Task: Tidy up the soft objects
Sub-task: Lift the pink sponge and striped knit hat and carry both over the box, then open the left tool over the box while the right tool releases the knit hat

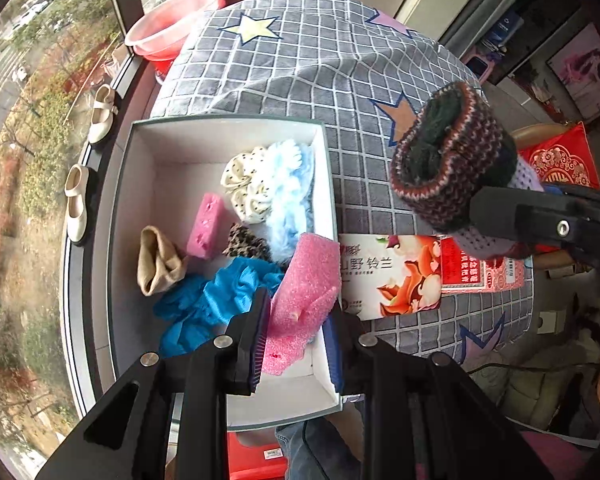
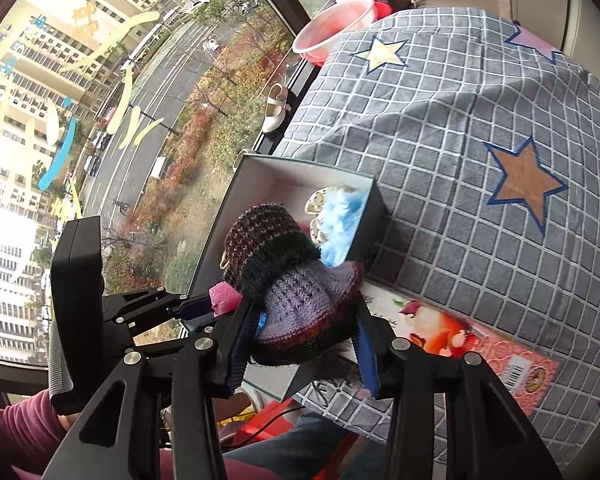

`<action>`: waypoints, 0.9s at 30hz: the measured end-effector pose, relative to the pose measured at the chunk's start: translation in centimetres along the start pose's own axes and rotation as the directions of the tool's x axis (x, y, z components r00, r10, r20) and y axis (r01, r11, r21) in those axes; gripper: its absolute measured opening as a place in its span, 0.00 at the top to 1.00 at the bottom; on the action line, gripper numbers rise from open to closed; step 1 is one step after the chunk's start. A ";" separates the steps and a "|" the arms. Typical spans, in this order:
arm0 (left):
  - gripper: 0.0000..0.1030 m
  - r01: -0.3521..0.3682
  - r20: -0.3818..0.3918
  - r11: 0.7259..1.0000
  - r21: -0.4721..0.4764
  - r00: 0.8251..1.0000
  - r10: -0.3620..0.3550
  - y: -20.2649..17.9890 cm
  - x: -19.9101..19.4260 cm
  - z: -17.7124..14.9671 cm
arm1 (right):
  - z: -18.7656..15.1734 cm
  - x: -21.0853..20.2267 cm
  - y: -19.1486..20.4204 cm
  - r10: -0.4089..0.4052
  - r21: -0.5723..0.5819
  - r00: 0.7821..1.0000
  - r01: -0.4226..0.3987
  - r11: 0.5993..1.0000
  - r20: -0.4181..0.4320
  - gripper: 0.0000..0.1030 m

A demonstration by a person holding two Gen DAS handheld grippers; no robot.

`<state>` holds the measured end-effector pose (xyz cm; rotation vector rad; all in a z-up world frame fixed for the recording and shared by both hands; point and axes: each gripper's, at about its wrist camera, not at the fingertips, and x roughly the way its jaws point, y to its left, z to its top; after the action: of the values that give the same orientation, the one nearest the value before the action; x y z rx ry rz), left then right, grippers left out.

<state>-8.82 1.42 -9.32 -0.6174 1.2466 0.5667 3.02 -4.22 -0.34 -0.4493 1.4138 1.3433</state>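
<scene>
Over the open white box [image 1: 324, 184] on the checked, star-printed desk cover [image 1: 300, 64], both tools are carrying soft things. The left gripper [image 1: 300, 332] is clamped on a pink foam piece [image 1: 306, 292], pinching its lower end just above the box's near right corner; the foam stands up from the pads and leans toward the box's right wall. It looks very light and spongy, so a narrow pinch squashes it without harm, and it should drop free as soon as the pads part.

The right gripper [image 2: 300, 340] grasps a knitted hat [image 2: 288, 280], banded brown, dark green and lilac, held by its lilac part with the brown cuff pointing at the box. In the left wrist view the hat [image 1: 452, 160] hangs to the right of the box, over the desk cover. Knitted wool is limp, stretchy and grippy, not fragile; a hold on the bunched thick part, as now, keeps it from unrolling.

Inside the box lie a blue cloth [image 1: 216, 300], a beige sock [image 1: 158, 260], a pink sponge block [image 1: 208, 226], a dotted scrunchie [image 1: 252, 188], a pale blue fluffy piece [image 1: 292, 200] and what may be a leopard-print scrunchie [image 1: 246, 242], partly hidden. Just right of the box a flat printed carton [image 1: 392, 276] lies on the cover.
</scene>
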 end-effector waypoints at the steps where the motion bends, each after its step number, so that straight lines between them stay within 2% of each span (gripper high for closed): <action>1: 0.73 -0.001 -0.002 1.000 -0.012 1.000 0.001 0.5 0.1 -0.4 | 0.1 0.7 0.7 0.004 -0.007 1.000 -0.004 1.000 -0.011 0.55; 6: 0.73 -0.004 -0.014 0.998 -0.062 1.000 0.003 2.4 0.8 -2.0 | 0.5 3.8 3.3 -0.004 -0.042 0.998 0.001 0.999 -0.057 0.55; 15: 0.73 0.003 -0.036 0.992 -0.128 0.999 -0.008 4.2 2.7 -3.7 | 1.8 7.6 5.3 -0.056 -0.083 0.991 0.046 0.995 -0.121 0.55; 17: 0.69 -0.010 -0.040 0.992 -0.128 0.999 0.004 4.3 3.0 -3.8 | 2.0 8.3 5.7 -0.063 -0.093 0.988 0.050 0.994 -0.141 0.52; 18: 0.57 -0.030 -0.038 0.991 -0.127 0.999 0.025 4.3 3.1 -3.9 | 2.1 8.7 5.8 -0.067 -0.092 0.986 0.054 0.994 -0.150 0.49; 19: 0.39 -0.063 -0.036 0.990 -0.126 0.998 0.058 4.4 3.1 -3.9 | 2.1 8.9 5.9 -0.071 -0.089 0.985 0.057 0.994 -0.156 0.43; 20: 0.31 -0.087 -0.032 0.988 -0.130 0.996 0.084 4.5 3.1 -3.9 | 2.1 9.1 5.9 -0.084 -0.088 0.983 0.070 0.994 -0.162 0.41; 21: 0.23 -0.101 -0.032 0.985 -0.139 0.995 0.098 4.7 3.1 -3.9 | 2.1 9.2 5.9 -0.093 -0.086 0.981 0.079 0.993 -0.170 0.32; 22: 0.23 -0.108 -0.024 0.982 -0.152 0.994 0.105 5.1 3.0 -3.9 | 2.0 9.4 5.8 -0.105 -0.085 0.978 0.091 0.992 -0.178 0.19; 23: 0.23 -0.111 -0.016 0.980 -0.168 0.994 0.110 5.4 2.8 -3.9 | 2.0 9.4 5.6 -0.122 -0.082 0.976 0.109 0.991 -0.182 0.12; 24: 0.23 -0.121 -0.015 0.976 -0.178 0.993 0.121 5.6 2.7 -3.9 | 1.9 9.4 5.4 -0.132 -0.078 0.974 0.119 0.990 -0.183 0.00; 27: 0.23 -0.192 -0.048 0.961 -0.200 0.981 0.186 6.2 3.0 -3.7 | 1.8 8.7 5.2 -0.127 -0.064 0.978 0.118 0.991 -0.168 0.00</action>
<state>-14.97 3.45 -13.71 -0.6830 1.2923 0.8558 -3.53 2.25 -4.98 -0.6915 1.4670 1.2689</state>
